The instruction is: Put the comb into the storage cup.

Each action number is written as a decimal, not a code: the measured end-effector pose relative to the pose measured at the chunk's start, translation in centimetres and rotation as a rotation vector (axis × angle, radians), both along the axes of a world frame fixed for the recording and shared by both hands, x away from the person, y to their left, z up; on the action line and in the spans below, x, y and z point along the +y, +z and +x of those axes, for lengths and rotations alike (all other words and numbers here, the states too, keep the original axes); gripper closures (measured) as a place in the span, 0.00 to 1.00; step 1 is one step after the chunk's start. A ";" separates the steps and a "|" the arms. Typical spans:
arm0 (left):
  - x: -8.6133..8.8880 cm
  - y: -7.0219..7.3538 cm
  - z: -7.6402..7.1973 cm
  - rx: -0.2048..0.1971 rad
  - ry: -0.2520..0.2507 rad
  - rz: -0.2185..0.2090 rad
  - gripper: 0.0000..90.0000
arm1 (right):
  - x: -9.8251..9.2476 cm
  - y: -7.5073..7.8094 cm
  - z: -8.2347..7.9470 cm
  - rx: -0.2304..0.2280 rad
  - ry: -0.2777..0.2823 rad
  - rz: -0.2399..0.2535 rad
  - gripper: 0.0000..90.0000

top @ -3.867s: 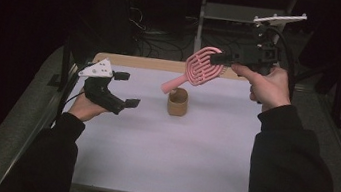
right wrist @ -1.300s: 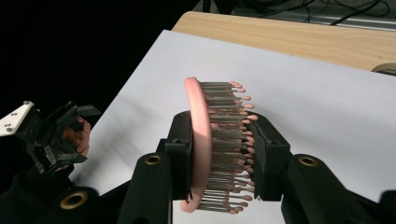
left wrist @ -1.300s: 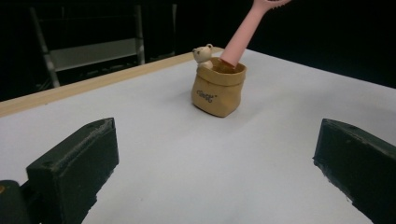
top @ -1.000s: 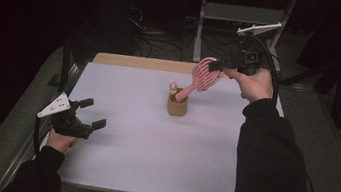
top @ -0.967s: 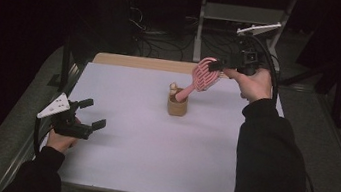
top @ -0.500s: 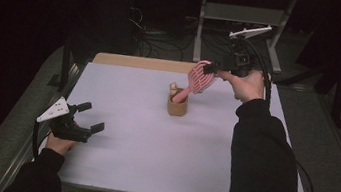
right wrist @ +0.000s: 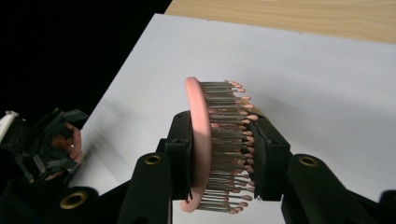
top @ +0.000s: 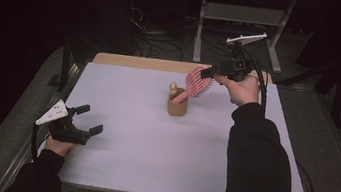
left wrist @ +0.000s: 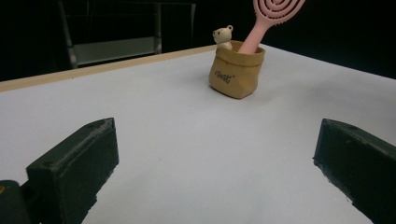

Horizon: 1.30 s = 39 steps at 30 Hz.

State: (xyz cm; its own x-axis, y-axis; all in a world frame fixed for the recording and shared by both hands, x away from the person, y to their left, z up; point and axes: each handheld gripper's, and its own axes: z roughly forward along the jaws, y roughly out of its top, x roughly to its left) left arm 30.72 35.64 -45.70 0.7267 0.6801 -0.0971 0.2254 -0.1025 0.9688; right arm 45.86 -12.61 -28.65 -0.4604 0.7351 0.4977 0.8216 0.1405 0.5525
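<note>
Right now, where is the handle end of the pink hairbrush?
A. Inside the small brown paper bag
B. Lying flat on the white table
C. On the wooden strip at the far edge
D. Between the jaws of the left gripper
A: the pink hairbrush has its handle going down into the small brown paper bag, while the right gripper is clamped on its head.

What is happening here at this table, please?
A person works with a gripper in each hand. The right gripper is shut on the head of a pink hairbrush, one jaw on its back and one on its bristles. The brush's handle end is already inside a small brown paper bag that stands in the middle of the white table. A small bear figure peeks out of the bag too. The left gripper waits open near the table's left edge, holding nothing.
</note>
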 end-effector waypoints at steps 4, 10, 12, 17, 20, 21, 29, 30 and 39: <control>-0.1 -0.1 -0.1 0.004 -0.002 0.008 0.00 | 0.1 -0.5 0.1 0.008 -0.006 0.003 0.70; -0.2 -0.3 0.1 0.012 -0.009 0.017 0.00 | -0.4 -1.1 0.3 0.031 -0.033 0.020 0.70; -0.3 -0.3 0.1 0.013 -0.010 0.015 0.00 | -0.5 -1.1 0.2 0.029 -0.043 0.017 0.69; -0.4 -0.4 0.2 0.023 -0.025 0.017 0.00 | -1.0 -1.1 0.0 0.025 -0.054 0.033 0.67; -0.4 -0.3 0.1 0.021 -0.025 0.017 0.00 | -1.3 -1.0 -0.1 0.019 -0.049 0.053 0.63; -0.4 -0.3 0.1 0.022 -0.024 0.016 0.00 | -1.4 -1.0 -0.1 0.025 -0.042 0.060 0.61; -0.6 -0.3 0.1 0.030 -0.035 0.014 0.00 | -1.8 -1.0 -0.4 -0.031 -0.008 0.049 0.38; -0.6 -0.3 0.1 0.030 -0.036 0.015 0.00 | -1.9 -1.0 -0.5 -0.042 -0.006 0.044 0.32; -0.5 -0.3 0.1 0.039 -0.031 0.011 0.00 | -3.4 -1.0 -1.4 -0.117 -0.042 -0.004 0.00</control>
